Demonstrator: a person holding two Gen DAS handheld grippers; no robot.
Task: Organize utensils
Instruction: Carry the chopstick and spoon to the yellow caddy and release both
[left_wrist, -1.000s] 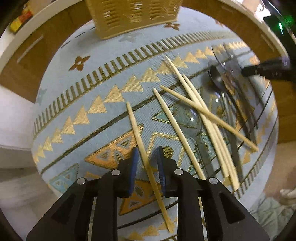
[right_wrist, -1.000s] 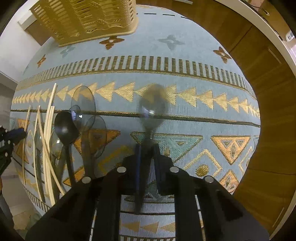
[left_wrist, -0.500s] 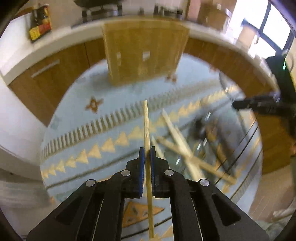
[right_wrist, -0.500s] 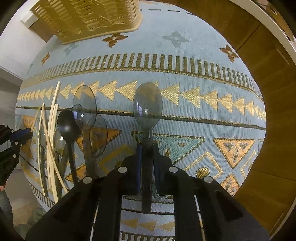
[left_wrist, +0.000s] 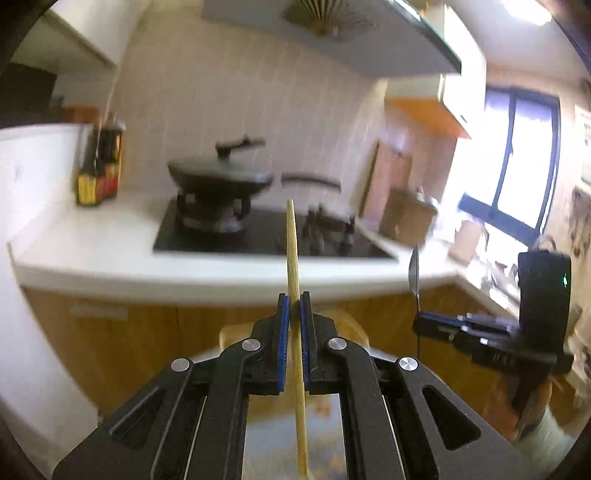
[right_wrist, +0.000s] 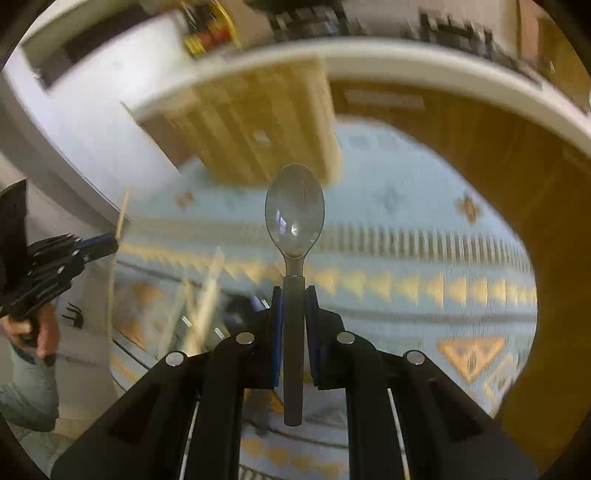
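The left hand-held gripper (left_wrist: 291, 306) was clamped on a chopstick (left_wrist: 293, 258), the right hand-held gripper (right_wrist: 293, 299) on a spoon (right_wrist: 294, 210), both lifted; the basket (right_wrist: 255, 125) awaited, with utensils (right_wrist: 199, 295) remaining on the table (right_wrist: 406, 229).

Counted: two grippers, the left gripper (left_wrist: 291, 314) with one chopstick (left_wrist: 293, 258) and the right gripper (right_wrist: 293, 306) with one clear spoon (right_wrist: 294, 210), one wicker basket (right_wrist: 258, 122), one lidded wok (left_wrist: 219, 177), and blurred loose chopsticks (right_wrist: 207, 291) beyond counting.
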